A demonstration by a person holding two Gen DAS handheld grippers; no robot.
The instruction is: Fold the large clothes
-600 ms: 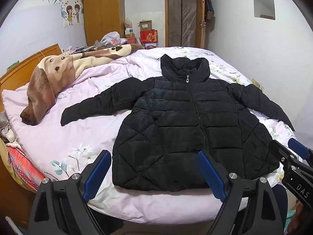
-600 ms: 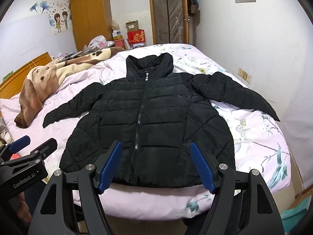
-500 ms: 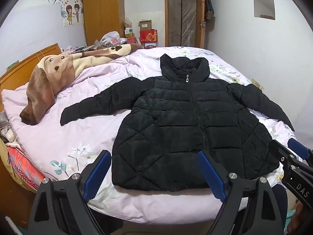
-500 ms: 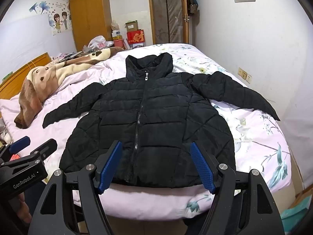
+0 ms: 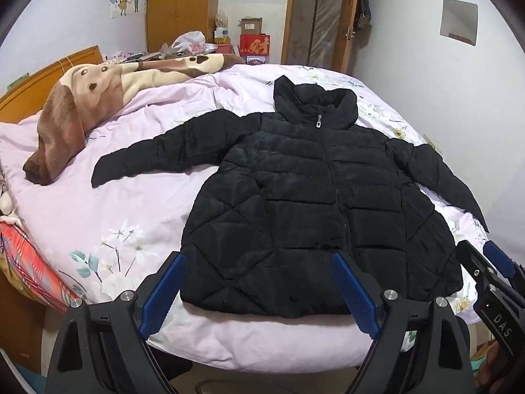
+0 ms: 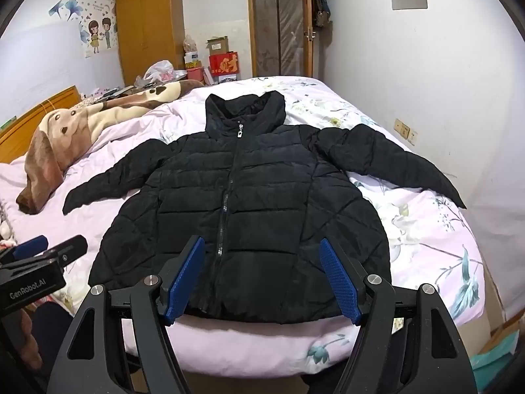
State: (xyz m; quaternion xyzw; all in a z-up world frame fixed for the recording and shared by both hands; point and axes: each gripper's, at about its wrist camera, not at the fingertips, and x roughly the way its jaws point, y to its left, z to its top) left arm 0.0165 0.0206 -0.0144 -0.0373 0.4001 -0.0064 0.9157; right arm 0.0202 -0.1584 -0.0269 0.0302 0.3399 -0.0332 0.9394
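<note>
A black jacket [image 5: 305, 203] is being shown lying flat on the bed [image 5: 98, 216], zipped, sleeves spread, just beyond both grippers. The left gripper [image 5: 259, 290] and right gripper [image 6: 262, 279] are being held over its hem, fingers [image 6: 183, 275] apart, gripping nothing

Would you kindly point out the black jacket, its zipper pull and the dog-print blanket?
black jacket [image 6: 262, 203]: right wrist view, on the quilted front.
zipper pull [image 6: 240, 132]: right wrist view, at the collar.
dog-print blanket [image 5: 95, 92]: left wrist view, on the dog's face.
</note>
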